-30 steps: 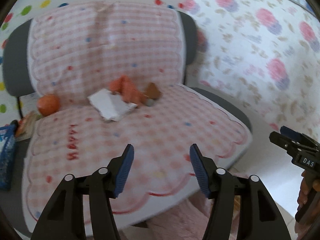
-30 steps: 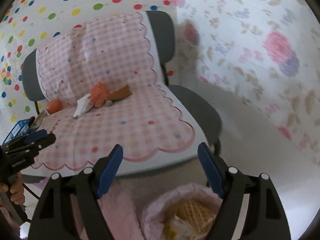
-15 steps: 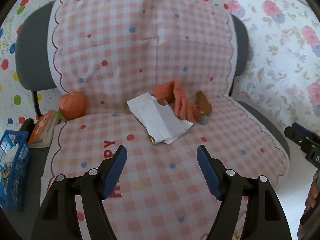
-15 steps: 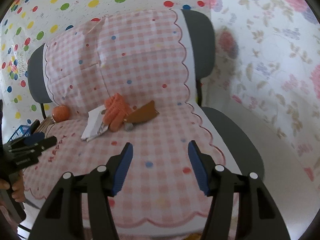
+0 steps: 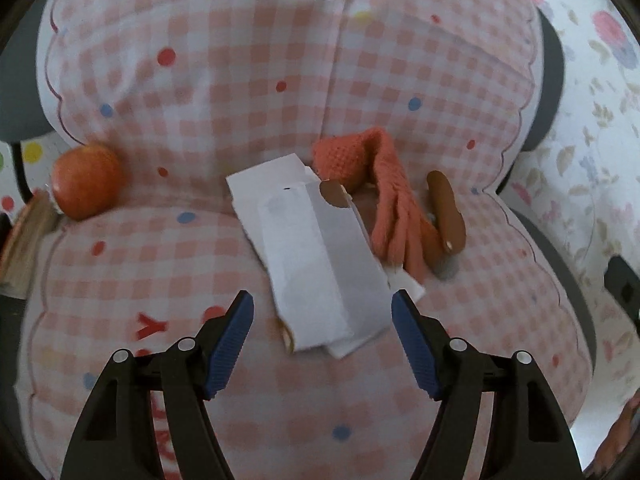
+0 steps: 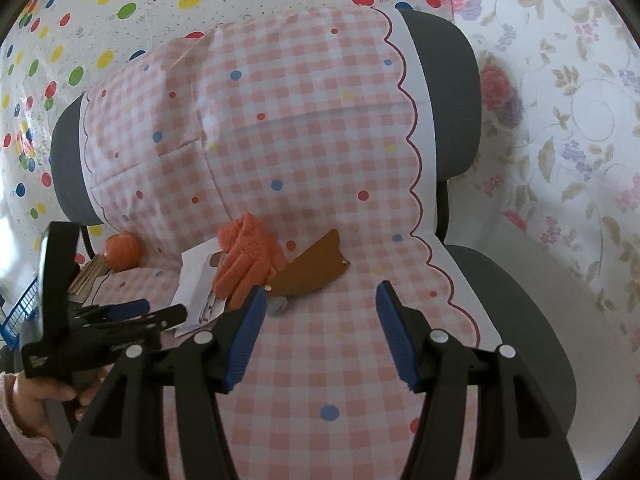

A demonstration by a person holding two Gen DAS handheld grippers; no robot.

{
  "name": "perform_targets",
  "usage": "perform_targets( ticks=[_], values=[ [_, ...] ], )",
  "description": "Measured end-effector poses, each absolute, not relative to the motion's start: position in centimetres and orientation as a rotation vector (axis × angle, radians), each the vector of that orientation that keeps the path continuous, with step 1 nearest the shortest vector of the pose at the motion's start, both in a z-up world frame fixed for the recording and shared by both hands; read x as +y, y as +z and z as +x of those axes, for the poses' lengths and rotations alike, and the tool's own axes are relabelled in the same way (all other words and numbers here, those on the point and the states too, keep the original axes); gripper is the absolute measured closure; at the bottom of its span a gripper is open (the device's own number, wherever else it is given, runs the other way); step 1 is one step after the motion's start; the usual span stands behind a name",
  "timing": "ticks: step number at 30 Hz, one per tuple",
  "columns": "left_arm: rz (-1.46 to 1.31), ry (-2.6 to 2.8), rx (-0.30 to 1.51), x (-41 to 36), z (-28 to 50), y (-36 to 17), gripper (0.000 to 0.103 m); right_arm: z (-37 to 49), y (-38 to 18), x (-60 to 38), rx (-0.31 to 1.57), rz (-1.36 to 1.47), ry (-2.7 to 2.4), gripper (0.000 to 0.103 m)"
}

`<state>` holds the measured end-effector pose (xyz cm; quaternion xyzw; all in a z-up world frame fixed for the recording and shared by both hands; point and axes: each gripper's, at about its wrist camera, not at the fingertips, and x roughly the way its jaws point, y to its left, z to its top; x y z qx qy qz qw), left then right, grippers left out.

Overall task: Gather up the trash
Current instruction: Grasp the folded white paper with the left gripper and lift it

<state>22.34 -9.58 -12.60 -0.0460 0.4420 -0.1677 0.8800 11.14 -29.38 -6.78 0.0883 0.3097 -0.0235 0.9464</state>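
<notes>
A torn white paper wrapper (image 5: 316, 256) lies on the pink checked chair seat (image 5: 200, 264); it also shows in the right wrist view (image 6: 196, 280). My left gripper (image 5: 322, 316) is open, its jaws either side of the wrapper's near end. An orange knitted cloth (image 5: 384, 184) and a brown leather piece (image 5: 446, 216) lie just right of the paper. My right gripper (image 6: 320, 320) is open and empty above the seat, close in front of the brown piece (image 6: 312, 268) and the orange cloth (image 6: 248, 256).
An apple (image 5: 84, 180) rests at the seat's back left. A book (image 5: 24, 240) and a blue basket (image 6: 20, 308) are left of the chair. Floral wall (image 6: 560, 120) on the right, dotted wall (image 6: 120, 8) behind.
Both grippers moved forward toward the chair. The left one closed in on the white wrapper until its jaws flank it. The right one came nearer the brown piece.
</notes>
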Motion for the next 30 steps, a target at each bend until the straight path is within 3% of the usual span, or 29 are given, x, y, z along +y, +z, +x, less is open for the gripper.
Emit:
perform_targets(
  ticks=[4,8,15,25,29,30],
  values=[
    [-0.07,-0.338,0.961,-11.0,23.5,-13.6,0.031,11.8,-7.4,-29.8,0.643,0.192,-0.048,0.046],
    [-0.051,-0.334,0.98,-11.6,24.1,-13.8,0.039,11.8,-7.8,-29.9,0.656,0.193,-0.049,0.046],
    [-0.115,-0.329,0.959,-8.4,24.0,-13.5,0.092,10.9,-7.5,-29.3,0.664,0.18,-0.044,0.046],
    [-0.115,-0.274,0.784,-0.7,18.5,-9.4,0.095,12.7,-8.2,-25.2,0.719,0.18,0.059,0.041],
    [-0.148,-0.263,0.782,1.5,17.9,-9.3,0.095,14.4,-9.4,-23.0,0.752,0.194,0.098,0.041],
    [-0.15,-0.262,0.779,1.8,17.8,-9.3,0.095,14.7,-9.6,-22.6,0.757,0.193,0.103,0.046]
  ],
)
